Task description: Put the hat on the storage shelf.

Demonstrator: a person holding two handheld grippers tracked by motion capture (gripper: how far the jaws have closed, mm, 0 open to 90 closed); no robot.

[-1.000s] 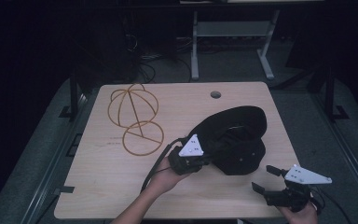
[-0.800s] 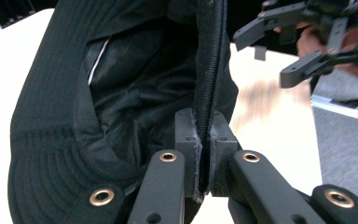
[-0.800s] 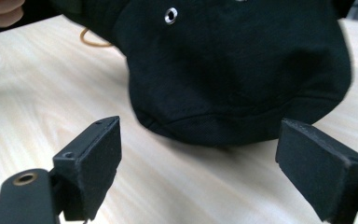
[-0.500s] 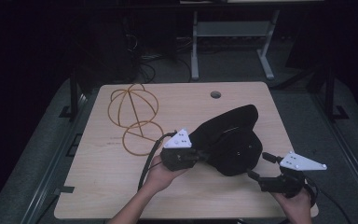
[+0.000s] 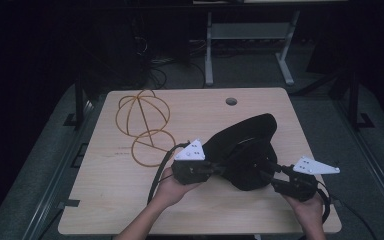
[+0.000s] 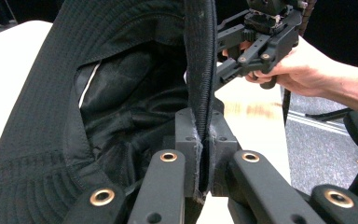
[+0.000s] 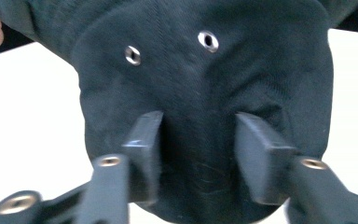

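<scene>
Black hat (image 5: 245,150) lies right of centre on the counter (image 5: 110,200). My left gripper (image 6: 204,154) clamps its brim; right gripper (image 7: 198,154) jaws spread apart against its crown.

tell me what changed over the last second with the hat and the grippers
The right gripper moved in from the table's right edge to the black hat, jaws open against its crown. The left gripper stayed clamped on the brim. The wire frame did not move.
</scene>
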